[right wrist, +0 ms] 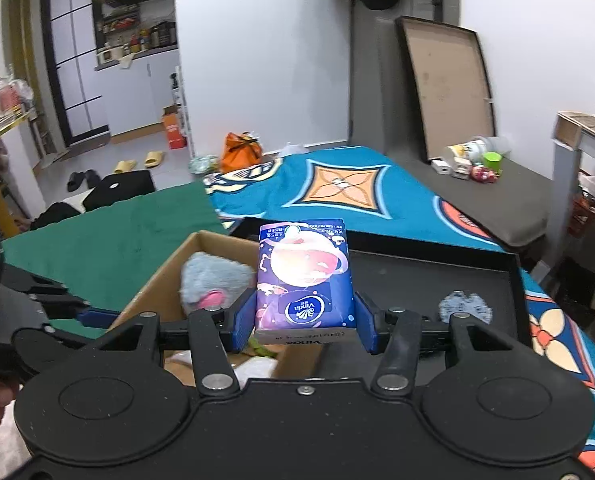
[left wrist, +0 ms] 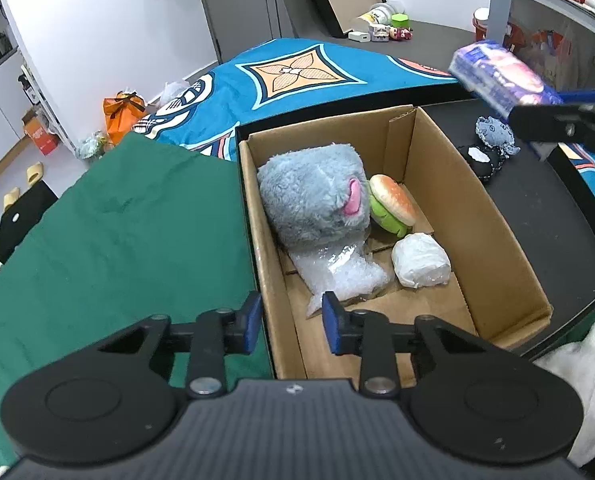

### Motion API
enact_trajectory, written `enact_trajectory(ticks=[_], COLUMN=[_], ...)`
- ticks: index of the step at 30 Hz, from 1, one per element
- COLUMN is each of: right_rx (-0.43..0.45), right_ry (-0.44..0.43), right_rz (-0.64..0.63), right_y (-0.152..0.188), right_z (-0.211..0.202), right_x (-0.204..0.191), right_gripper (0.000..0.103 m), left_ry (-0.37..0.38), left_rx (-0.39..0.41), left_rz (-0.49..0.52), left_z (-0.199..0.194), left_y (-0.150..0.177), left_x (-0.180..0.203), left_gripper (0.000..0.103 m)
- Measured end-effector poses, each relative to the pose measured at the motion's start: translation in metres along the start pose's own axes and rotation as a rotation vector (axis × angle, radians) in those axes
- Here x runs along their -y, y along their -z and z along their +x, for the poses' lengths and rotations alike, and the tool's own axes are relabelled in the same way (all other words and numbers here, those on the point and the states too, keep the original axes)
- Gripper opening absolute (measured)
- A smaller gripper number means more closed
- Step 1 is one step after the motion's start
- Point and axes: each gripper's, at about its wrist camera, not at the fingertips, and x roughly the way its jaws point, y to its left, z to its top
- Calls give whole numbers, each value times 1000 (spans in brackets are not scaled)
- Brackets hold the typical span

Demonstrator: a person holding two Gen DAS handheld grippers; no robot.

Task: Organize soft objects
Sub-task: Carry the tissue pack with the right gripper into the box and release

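My right gripper (right wrist: 305, 324) is shut on a purple-blue tissue pack (right wrist: 303, 272), holding it upright above the near end of an open cardboard box (right wrist: 157, 280). From the left wrist view the pack (left wrist: 501, 76) hangs up at the right, beyond the box (left wrist: 437, 184). Inside the box lie a grey plush toy (left wrist: 313, 196), a burger toy (left wrist: 391, 204), a white wrapped packet (left wrist: 419, 260) and bubble wrap (left wrist: 341, 272). My left gripper (left wrist: 293, 322) hovers over the box's near left wall, jaws narrowly apart, the pads (left wrist: 331, 322) pressing on nothing.
The box sits in a shallow black tray (left wrist: 537, 208), which also holds a small blue-grey fabric piece (left wrist: 493, 130) and a black soft item (left wrist: 483, 160). A green cloth (left wrist: 117, 232) lies left, a teal patterned blanket (left wrist: 297, 72) behind. Shelving (left wrist: 557, 4) stands at the right.
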Motion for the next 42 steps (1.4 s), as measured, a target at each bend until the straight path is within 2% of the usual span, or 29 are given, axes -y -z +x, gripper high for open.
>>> enact_trajectory(ticks=[9, 14, 19, 22, 24, 37, 42], right_rx=[-25, -27, -27, -81, -99, -97, -68], right_ry=[-66, -103, -146, -211, -207, -111, -80], right_rz=[-25, -3, 23, 20, 39, 50, 65], right_y=[4, 5, 6, 8, 11, 19, 19], right_z=[7, 9, 9, 15, 17, 7, 6], right_x=[-36, -49, -59, -61, -58, -32, -20], right_gripper=[50, 50, 51, 57, 64, 64, 67], left_ry=[33, 42, 52, 54, 56, 37, 24], left_rx=[-7, -8, 5, 6, 5, 1, 3], left_rz=[-11, -31, -42, -44, -49, -53, -64], left_z=[3, 3, 2, 2, 1, 0, 0], left_y=[11, 19, 23, 23, 23, 20, 15], left_x=[-8, -13, -16, -17, -17, -14, -13], left_gripper=[22, 12, 12, 12, 12, 17, 29])
